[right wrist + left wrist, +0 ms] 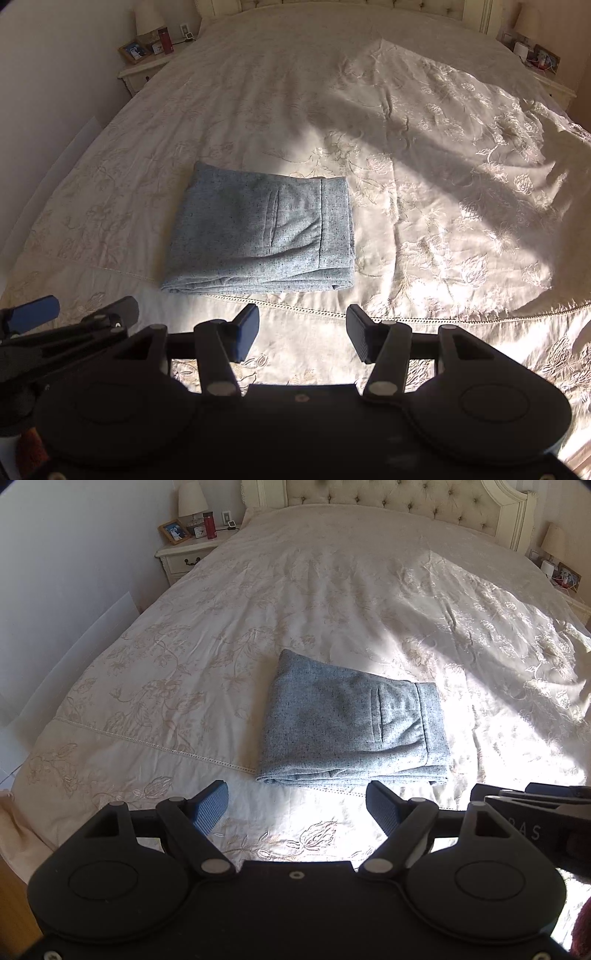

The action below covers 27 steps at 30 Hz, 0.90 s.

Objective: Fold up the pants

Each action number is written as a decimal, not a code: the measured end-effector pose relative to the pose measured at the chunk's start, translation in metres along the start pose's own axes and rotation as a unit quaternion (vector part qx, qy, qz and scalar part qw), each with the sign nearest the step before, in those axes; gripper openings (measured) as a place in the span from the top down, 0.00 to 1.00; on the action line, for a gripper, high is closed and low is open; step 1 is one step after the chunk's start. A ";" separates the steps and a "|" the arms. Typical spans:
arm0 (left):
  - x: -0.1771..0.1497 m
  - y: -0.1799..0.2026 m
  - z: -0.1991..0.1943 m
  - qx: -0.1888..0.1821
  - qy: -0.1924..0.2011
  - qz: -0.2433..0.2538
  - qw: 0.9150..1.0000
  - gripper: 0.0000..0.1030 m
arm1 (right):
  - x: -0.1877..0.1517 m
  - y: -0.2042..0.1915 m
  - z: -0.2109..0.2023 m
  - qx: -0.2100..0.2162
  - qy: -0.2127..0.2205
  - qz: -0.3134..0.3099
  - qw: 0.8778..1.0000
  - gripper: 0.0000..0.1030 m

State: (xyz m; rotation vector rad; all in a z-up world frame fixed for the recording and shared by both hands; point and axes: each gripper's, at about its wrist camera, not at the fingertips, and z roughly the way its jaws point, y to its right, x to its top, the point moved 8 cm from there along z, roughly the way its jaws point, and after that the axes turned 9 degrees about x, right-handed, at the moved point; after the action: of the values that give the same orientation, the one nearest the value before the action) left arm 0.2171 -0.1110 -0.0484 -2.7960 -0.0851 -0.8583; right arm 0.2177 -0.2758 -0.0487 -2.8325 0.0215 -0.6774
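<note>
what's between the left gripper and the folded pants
Only bare bedspread: the open left gripper hangs short of the folded pants, seen in both wrist views.

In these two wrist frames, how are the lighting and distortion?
Left wrist: sunlight blows out the bedspread beside the folded pants; fisheye bends the headboard. Right wrist: streaked shadows, glare below the pants, both sharp.
</note>
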 end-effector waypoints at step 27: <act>-0.004 0.007 0.001 -0.001 -0.012 0.001 1.000 0.20 | 0.002 0.001 0.004 0.012 -0.003 0.004 1.000 0.45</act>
State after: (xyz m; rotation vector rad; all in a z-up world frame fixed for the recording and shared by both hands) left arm 0.2152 -0.1178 -0.0522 -2.8084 -0.0844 -0.8256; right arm 0.2211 -0.2764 -0.0518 -2.8107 0.0240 -0.6635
